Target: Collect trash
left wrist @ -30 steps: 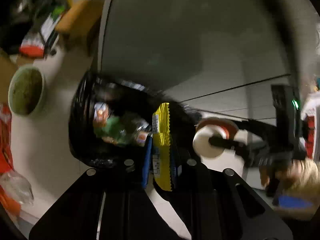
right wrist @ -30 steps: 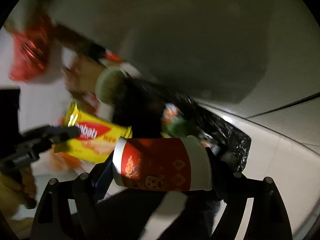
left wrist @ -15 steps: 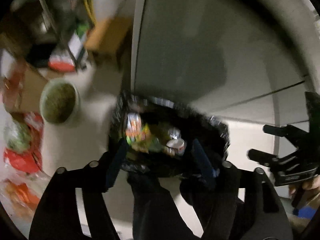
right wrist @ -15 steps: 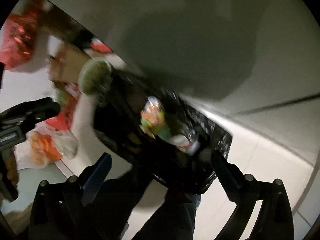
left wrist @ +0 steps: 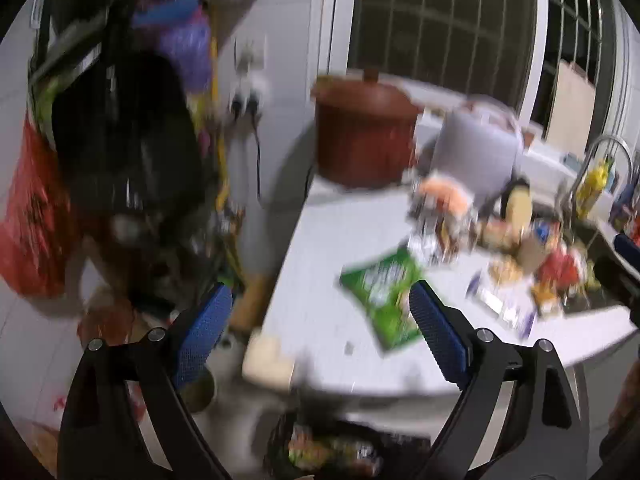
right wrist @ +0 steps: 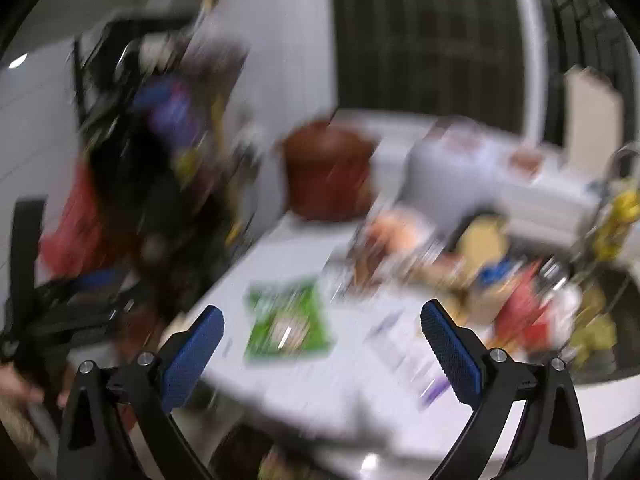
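Both the left gripper [left wrist: 320, 312] and right gripper [right wrist: 322, 332], jaws just spread wide and empty, face the green snack packet [left wrist: 384, 300] lying flat near the countertop's [left wrist: 320, 240] front edge, slightly nearer the left.

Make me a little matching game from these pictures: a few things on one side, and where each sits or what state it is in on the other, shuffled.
Things:
1. green snack packet
2. brown lidded pot
3. red plastic bag
4. left gripper

Places or states:
A. hanging at the far left, beside the dark clutter
B. lying flat on the white countertop, nearest the fingers
C. open, nothing between the blue pads
D. standing at the back of the countertop, by the window

Pairs: 1-B, 2-D, 3-A, 4-C
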`<state>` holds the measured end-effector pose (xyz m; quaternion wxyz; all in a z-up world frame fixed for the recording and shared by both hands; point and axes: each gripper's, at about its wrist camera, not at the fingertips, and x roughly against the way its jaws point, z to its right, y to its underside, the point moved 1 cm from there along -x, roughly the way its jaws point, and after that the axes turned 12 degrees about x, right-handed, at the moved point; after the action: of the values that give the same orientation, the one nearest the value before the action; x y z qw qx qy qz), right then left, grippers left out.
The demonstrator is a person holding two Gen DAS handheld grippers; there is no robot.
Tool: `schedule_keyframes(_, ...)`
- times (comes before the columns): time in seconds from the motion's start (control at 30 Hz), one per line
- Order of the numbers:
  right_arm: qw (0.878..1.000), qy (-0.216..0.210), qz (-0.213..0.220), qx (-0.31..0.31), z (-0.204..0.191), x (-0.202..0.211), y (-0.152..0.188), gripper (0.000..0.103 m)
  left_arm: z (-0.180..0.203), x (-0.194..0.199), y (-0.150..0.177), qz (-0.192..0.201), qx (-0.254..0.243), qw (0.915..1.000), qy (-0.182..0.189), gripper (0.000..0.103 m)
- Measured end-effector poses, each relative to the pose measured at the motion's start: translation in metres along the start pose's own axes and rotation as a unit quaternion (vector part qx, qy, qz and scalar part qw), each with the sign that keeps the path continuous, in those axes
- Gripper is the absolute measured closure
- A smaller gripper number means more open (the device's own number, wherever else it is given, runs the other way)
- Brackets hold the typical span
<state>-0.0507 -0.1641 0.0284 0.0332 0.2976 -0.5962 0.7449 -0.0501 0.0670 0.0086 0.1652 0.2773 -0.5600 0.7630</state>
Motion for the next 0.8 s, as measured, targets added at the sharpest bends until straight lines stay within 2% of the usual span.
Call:
schedule_keyframes(0.07, 0.998, 0.051, 0.030, -0.010, 0.014, 0.011, -0.019, 0.005, 0.015, 0.002, -0.017, 0.013, -0.003, 0.9999, 0.006, 0.015)
schedule_keyframes(0.13, 0.996, 0.081, 0.046, -0.018, 0.026, 0.019, -0.031, 0.005, 0.026, 0.006, -0.032, 0.026, -0.006, 0.9996, 0.007, 0.015)
schedule_keyframes(0.37, 0.990, 0.121, 0.054, -0.043, 0.048, 0.033, -0.048, 0.005, 0.056, 0.030, -0.049, 0.067, -0.026, 0.9973, 0.013, 0.015)
schedule_keyframes(0.8, 0.987, 0.133, 0.050, -0.073, 0.065, 0.044, -0.045, 0.005, 0.079, 0.042, -0.055, 0.087, -0.035, 0.9955, 0.014, 0.015)
